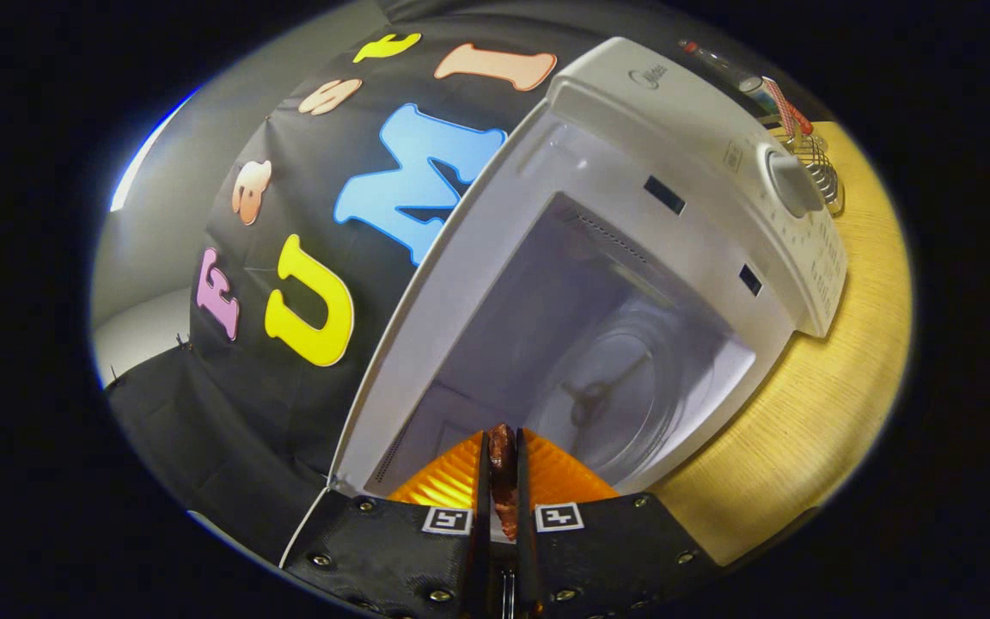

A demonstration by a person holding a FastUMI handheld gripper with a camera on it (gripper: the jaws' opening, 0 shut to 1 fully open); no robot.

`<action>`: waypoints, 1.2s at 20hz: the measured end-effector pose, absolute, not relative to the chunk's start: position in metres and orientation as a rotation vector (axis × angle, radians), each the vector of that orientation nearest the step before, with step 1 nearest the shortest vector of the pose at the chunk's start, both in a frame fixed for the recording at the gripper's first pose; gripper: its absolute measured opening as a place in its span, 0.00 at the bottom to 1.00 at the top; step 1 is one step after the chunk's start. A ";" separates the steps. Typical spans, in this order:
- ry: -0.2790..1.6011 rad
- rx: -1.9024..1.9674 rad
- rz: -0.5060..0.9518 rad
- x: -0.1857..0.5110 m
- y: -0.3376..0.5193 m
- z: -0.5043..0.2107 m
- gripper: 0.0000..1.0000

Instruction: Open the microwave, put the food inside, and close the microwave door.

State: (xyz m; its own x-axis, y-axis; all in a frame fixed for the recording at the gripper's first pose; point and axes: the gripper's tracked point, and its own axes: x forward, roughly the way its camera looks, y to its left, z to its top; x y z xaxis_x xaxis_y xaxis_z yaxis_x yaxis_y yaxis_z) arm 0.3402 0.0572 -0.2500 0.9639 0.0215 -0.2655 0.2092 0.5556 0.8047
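The white microwave [675,163] stands open on a wooden table, tilted in my view, its door out of sight. Its pale cavity holds a glass turntable [611,387] just beyond my fingers. My gripper [502,447] is shut on a thin brown piece of food [504,481], which sticks out between the two fingertips at the mouth of the cavity. The food hangs above the cavity's front lip, in front of the turntable. The control panel with a round knob [791,180] runs along the microwave's right side.
The wooden table [830,387] stretches to the right of the microwave. Past the microwave's far corner stand a wire rack [817,163] and a bottle-like item [740,82]. The black booth wall [246,404] hangs to the left.
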 end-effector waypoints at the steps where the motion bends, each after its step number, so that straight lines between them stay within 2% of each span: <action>1: 0.263 0.981 -0.121 0.349 0.058 -0.256 0.12; 10: 0.236 0.873 -0.182 0.386 0.046 -0.273 0.12; 12: 0.228 0.849 -0.182 0.385 0.043 -0.274 0.16; 14: 0.222 0.852 -0.159 0.383 0.047 -0.271 0.31; 15: 0.213 0.854 -0.144 0.384 0.047 -0.267 0.47; 16: 0.210 0.849 -0.152 0.384 0.047 -0.266 0.52; 18: 0.207 0.812 -0.188 0.382 0.041 -0.265 0.73; 21: 0.180 0.706 -0.236 0.377 0.033 -0.259 0.83; 23: 0.139 0.595 -0.280 0.372 0.021 -0.251 0.96; 24: 0.122 0.550 -0.284 0.370 0.018 -0.246 0.96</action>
